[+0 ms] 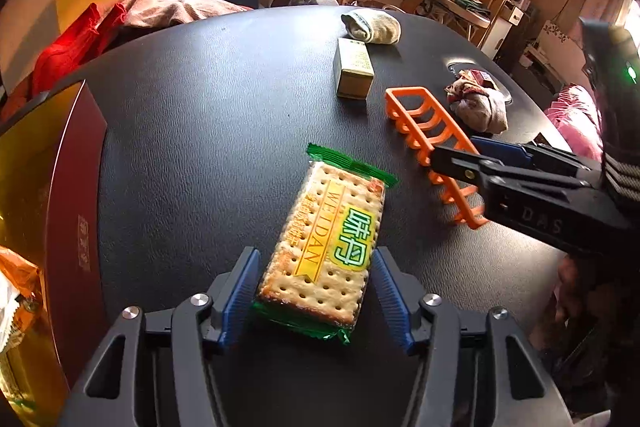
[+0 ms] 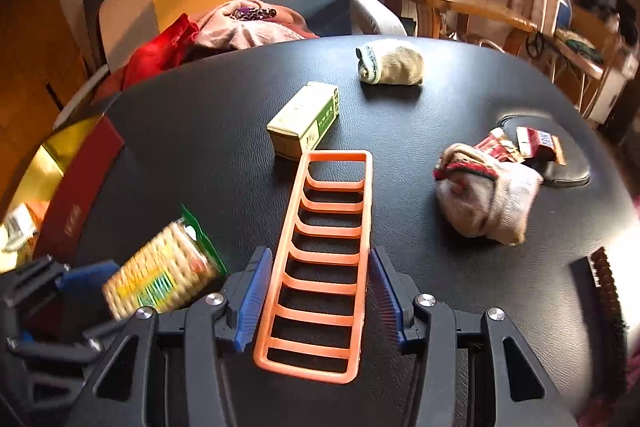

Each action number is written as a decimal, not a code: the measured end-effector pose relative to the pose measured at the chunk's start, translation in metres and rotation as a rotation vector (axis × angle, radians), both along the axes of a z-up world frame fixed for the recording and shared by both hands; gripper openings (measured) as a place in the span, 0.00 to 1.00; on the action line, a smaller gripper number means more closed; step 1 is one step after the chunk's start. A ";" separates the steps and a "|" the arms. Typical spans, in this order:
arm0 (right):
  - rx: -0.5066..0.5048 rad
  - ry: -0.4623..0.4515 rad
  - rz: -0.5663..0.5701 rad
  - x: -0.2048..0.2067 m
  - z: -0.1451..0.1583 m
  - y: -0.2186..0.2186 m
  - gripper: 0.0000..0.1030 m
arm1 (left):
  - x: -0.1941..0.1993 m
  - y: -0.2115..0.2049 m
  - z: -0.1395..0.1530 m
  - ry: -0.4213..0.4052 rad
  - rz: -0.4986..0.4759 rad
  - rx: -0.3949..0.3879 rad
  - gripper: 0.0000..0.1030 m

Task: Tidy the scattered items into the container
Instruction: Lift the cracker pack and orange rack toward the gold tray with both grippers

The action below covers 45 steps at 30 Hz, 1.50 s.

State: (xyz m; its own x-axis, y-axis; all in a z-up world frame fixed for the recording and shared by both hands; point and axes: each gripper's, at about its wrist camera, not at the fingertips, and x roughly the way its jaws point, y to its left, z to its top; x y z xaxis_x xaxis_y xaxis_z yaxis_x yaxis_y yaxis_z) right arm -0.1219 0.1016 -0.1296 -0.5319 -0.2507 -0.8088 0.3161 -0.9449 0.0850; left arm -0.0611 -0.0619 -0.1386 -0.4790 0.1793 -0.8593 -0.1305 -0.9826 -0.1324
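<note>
My left gripper [image 1: 314, 293] is shut on a green-edged cracker packet [image 1: 324, 247] and holds it over the black table [image 1: 200, 131]; the packet also shows blurred in the right wrist view [image 2: 160, 275]. My right gripper [image 2: 316, 297] has its blue pads against both sides of an orange plastic rack [image 2: 320, 267], which also shows in the left wrist view [image 1: 432, 147]. A red box with a gold inside [image 1: 68, 211] stands at the table's left edge, holding a few snack packets.
On the table lie a pale green carton [image 2: 306, 121], a rolled beige sock [image 2: 390, 63], a grey sock bundle [image 2: 486, 201], red sachets on a dark dish [image 2: 536, 143] and a dark comb [image 2: 606, 303]. Clothes lie on a chair [image 2: 240, 27] behind.
</note>
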 end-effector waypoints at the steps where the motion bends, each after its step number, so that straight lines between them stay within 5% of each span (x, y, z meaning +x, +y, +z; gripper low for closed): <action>1: -0.003 -0.001 0.001 0.004 0.000 0.004 0.49 | 0.003 0.000 -0.001 -0.003 -0.003 -0.003 0.54; 8: -0.078 -0.092 0.020 0.029 -0.007 0.041 0.51 | 0.018 -0.012 0.003 -0.008 0.039 0.065 0.54; 11: -0.129 -0.123 -0.011 0.038 -0.010 0.057 0.63 | 0.014 -0.015 0.012 0.017 0.062 0.062 0.57; 20: -0.115 -0.050 0.020 0.038 0.006 0.046 0.67 | -0.004 -0.001 0.003 -0.006 0.045 0.006 0.58; 23: -0.072 -0.052 0.031 0.031 0.002 0.036 0.65 | -0.007 0.001 0.001 0.000 0.055 0.004 0.57; 26: -0.045 -0.055 0.027 0.027 -0.002 0.034 0.50 | -0.009 0.001 -0.003 -0.006 0.056 0.013 0.51; 40: -0.092 -0.041 0.033 0.051 -0.001 0.027 0.49 | 0.024 -0.016 0.005 0.052 0.108 0.094 0.49; 45: -0.119 -0.048 0.034 0.059 0.001 0.015 0.49 | 0.038 -0.017 0.014 0.077 0.110 0.067 0.49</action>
State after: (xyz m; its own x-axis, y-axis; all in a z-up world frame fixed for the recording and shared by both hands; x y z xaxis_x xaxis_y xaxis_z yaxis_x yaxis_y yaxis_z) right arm -0.0625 0.1162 -0.1285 -0.4830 -0.3639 -0.7964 0.3408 -0.9160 0.2119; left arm -0.0235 -0.0788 -0.1247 -0.5627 0.1779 -0.8073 -0.0351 -0.9808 -0.1917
